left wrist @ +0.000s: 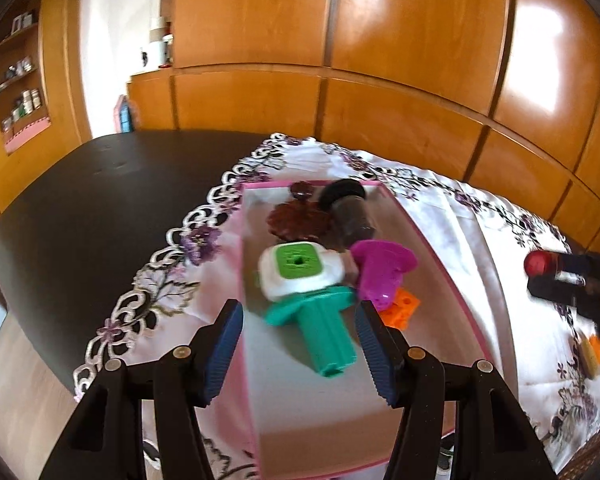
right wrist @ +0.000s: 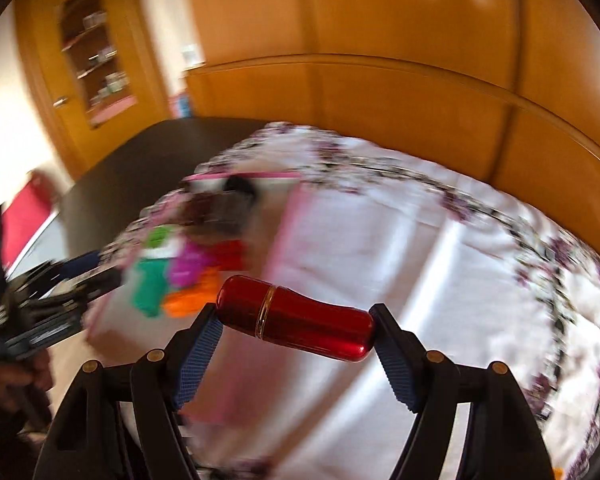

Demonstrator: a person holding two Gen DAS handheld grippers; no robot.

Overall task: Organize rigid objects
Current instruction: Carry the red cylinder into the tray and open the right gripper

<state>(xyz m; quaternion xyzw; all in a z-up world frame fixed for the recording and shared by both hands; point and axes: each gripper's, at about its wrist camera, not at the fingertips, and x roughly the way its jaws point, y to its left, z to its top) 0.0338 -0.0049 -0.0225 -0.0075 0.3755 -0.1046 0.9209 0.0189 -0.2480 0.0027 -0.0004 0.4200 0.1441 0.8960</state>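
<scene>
A pink-rimmed box (left wrist: 431, 248) lies on the cloth. It holds a teal plunger-shaped piece (left wrist: 323, 332), a white and green square block (left wrist: 300, 270), a magenta piece (left wrist: 383, 268), an orange block (left wrist: 403, 310), brown flower shapes (left wrist: 296, 220) and a dark cylinder (left wrist: 351, 216). My left gripper (left wrist: 299, 308) hovers open over the teal piece, its pads clear of it. My right gripper (right wrist: 295, 316) is shut on a red metal tube with a gold band (right wrist: 300, 320), held by its two ends above the cloth, right of the box (right wrist: 284, 220). The left wrist view shows that red tube (left wrist: 537, 263) at far right.
A white tablecloth with purple embroidery (left wrist: 459, 208) covers part of a dark table (left wrist: 100, 200). Wooden cabinet doors (left wrist: 379, 40) stand right behind it. A small orange and yellow item (left wrist: 593, 350) lies on the cloth at right. My left gripper (right wrist: 60, 292) shows blurred at left.
</scene>
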